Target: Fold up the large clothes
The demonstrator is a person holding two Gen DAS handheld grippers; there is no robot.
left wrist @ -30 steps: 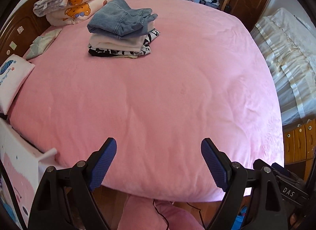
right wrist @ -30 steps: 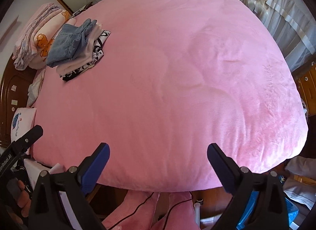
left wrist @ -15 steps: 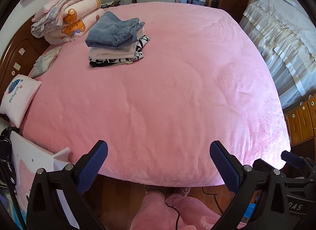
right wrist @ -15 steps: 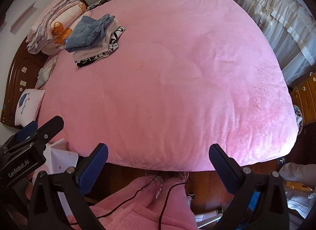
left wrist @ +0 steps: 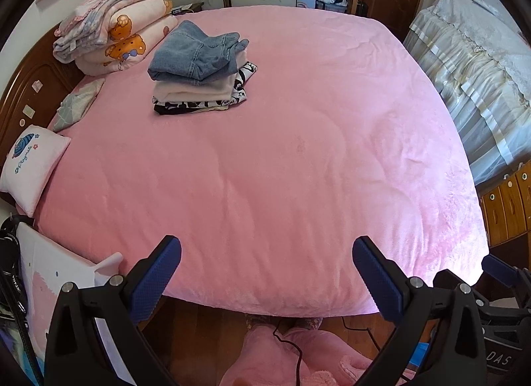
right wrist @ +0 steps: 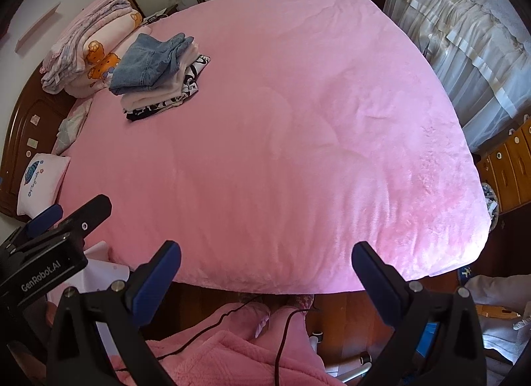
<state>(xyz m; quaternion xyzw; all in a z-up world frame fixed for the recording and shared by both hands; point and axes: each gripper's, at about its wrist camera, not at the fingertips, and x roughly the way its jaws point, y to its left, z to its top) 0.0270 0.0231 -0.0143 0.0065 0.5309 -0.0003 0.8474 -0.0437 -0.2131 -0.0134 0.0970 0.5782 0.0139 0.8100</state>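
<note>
A stack of folded clothes (left wrist: 199, 77) sits at the far left of the pink bed (left wrist: 282, 160), topped by folded blue jeans (left wrist: 194, 54) over a cream piece and a black-and-white one. The right wrist view shows the same stack (right wrist: 156, 77). My left gripper (left wrist: 267, 263) hangs open above the bed's near edge, nothing between its blue pads. My right gripper (right wrist: 265, 266) is open too, over the near edge, holding nothing. The left gripper's body (right wrist: 49, 246) shows at the lower left of the right wrist view.
Folded quilts (left wrist: 116, 34) and small pillows (left wrist: 30, 167) lie by the wooden headboard at the left. A second bed with a white cover (left wrist: 481, 81) stands at the right, wooden drawers (left wrist: 507, 207) below it. A person's pink-clad legs (left wrist: 298, 359) stand at the bed's foot.
Both grippers have risen and drawn back from the bed, so more of the bed and floor shows. The left jaws stand wider than a second ago.
</note>
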